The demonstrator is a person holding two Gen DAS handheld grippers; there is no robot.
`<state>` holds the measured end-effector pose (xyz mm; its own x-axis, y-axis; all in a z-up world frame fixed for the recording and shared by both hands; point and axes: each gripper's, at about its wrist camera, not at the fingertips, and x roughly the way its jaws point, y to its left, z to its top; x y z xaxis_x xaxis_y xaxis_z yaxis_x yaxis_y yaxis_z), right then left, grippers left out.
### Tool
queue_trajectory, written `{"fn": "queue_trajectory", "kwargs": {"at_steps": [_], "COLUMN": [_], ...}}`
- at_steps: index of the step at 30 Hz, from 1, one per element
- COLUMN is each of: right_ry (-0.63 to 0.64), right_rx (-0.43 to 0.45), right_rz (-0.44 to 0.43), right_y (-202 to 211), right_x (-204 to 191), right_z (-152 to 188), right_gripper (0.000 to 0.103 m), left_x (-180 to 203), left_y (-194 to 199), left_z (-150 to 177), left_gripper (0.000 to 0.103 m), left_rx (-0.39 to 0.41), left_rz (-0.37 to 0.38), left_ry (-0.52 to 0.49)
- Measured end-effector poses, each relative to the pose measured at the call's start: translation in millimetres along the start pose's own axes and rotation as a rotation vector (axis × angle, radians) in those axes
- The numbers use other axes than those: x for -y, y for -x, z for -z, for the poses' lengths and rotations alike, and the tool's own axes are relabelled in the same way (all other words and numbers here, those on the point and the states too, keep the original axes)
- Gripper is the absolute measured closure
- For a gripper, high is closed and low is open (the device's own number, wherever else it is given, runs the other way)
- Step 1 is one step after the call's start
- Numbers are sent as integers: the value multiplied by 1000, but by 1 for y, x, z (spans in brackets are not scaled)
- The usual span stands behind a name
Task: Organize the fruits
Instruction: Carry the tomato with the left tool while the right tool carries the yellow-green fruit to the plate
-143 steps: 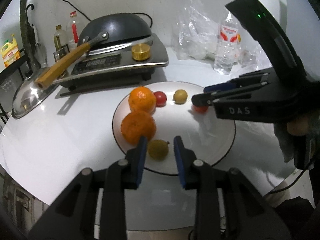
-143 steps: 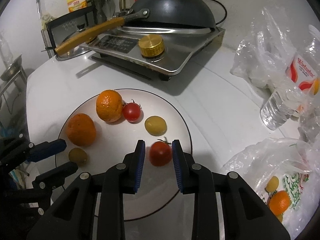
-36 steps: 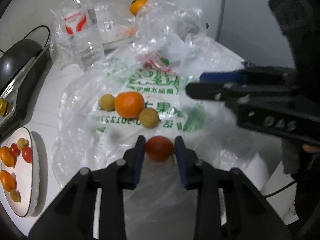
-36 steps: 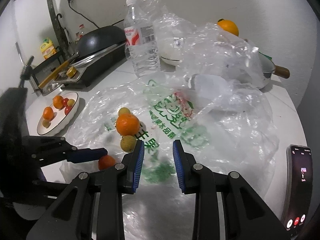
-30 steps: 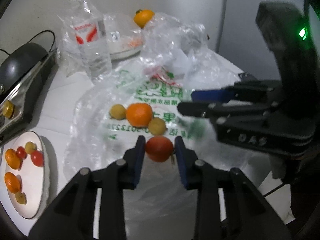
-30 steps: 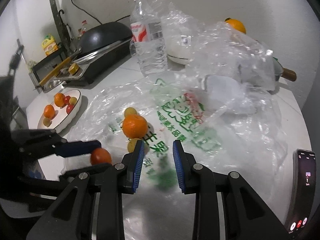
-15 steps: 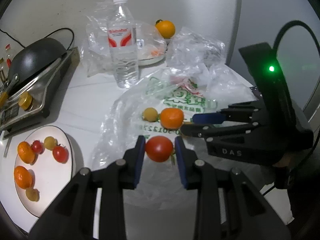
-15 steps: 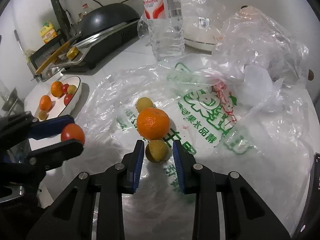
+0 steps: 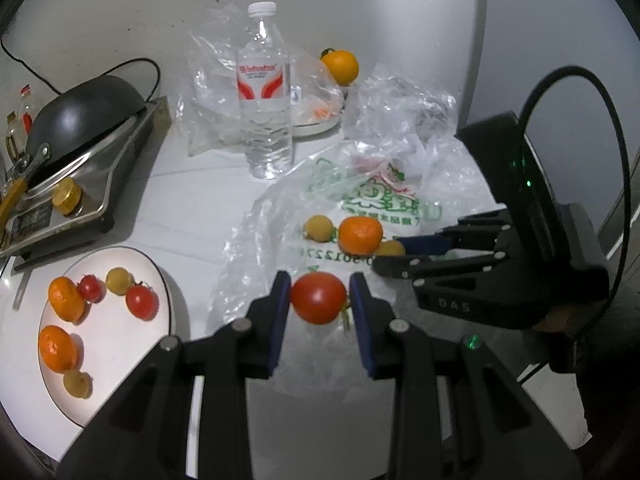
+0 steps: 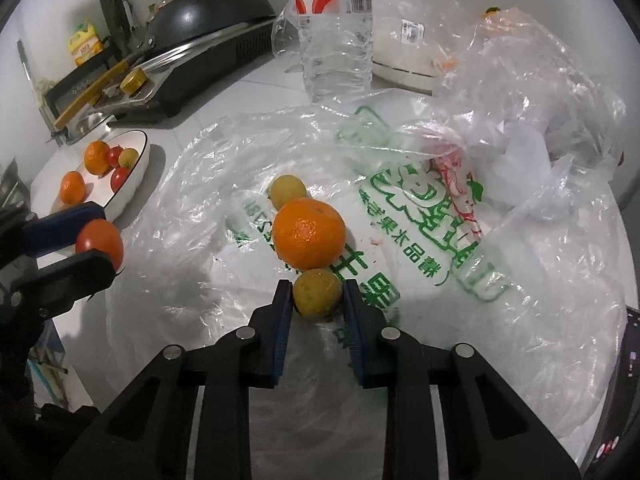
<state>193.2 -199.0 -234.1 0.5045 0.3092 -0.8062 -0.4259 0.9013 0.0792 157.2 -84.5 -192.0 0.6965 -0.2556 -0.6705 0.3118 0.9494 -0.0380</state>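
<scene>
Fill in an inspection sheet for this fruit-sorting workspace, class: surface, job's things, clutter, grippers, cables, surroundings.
Surface: white table, partly covered by a printed plastic bag.
Job's things: white plate holding two oranges, two red tomatoes and two small yellow fruits; on the bag, an orange and a yellow fruit behind it.
Clutter: water bottle, crumpled clear bags, a dish with another orange at the back.
Grippers: left gripper shut on a red tomato; right gripper, jaws just closed, shut on a small yellow-green fruit.
Cables: black cord on the wall behind the wok; black loop on the right gripper's body.
Surroundings: cooktop, oil bottles, white wall.
</scene>
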Motion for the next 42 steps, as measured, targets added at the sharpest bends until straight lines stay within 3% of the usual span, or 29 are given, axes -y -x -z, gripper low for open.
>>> {"fn": "queue_trajectory", "kwargs": {"at_steps": [11,19,42], "right_ry": [16,44,133], "right_rx": [69,131,131], "right_rz": [36,50,41], "right_y": [34,64,64], "right_x": [-14,-41,-132], "right_z": [-3,-12,-31], "right_gripper": [76,76,76], "left_x": [-10,-43,-119], "left_y": [22,41,73], "left_z": [9,23,72], "left_gripper": [72,72,72], "left_rx": [36,54,73], "left_rz": [-17,-73,-117], "left_ry": [-1,28,105]}}
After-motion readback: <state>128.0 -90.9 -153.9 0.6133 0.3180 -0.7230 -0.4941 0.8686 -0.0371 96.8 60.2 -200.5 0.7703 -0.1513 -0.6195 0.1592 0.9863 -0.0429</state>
